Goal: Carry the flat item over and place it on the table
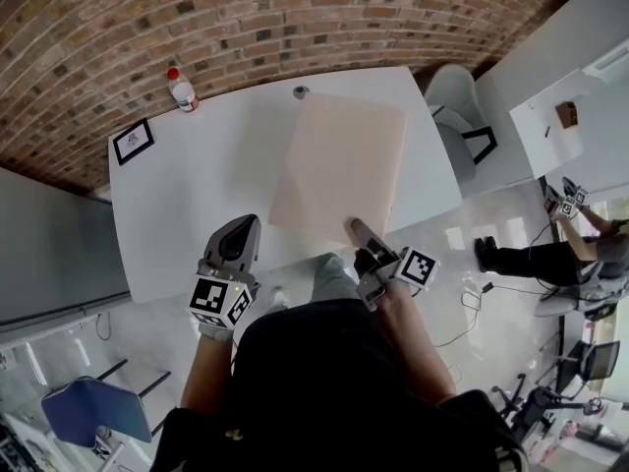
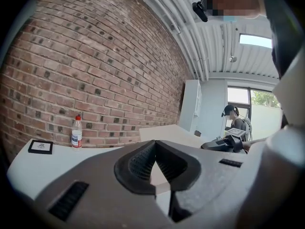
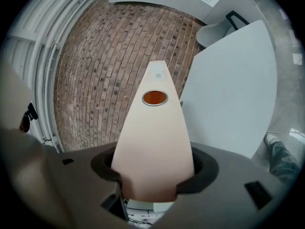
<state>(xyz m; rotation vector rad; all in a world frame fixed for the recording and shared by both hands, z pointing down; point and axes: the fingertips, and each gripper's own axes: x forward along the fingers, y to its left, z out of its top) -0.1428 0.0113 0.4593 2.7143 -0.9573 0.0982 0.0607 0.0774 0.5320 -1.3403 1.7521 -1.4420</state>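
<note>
The board (image 1: 339, 165) is covering the table's (image 1: 206, 195) right half, from near edge almost to far edge. A bottle (image 1: 181, 88) is standing at the far edge and a frame (image 1: 133, 141) is lying by the far left corner, leaving the left middle open. A chair (image 1: 454, 96) is crowding the far right corner.

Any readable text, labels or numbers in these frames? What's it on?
No text can be read in any view.
Bottle label: too small and blurred to read.
Framed card: whatever is printed is too small to read.
Board: faint mark beyond its hole, too blurred to read.
</note>
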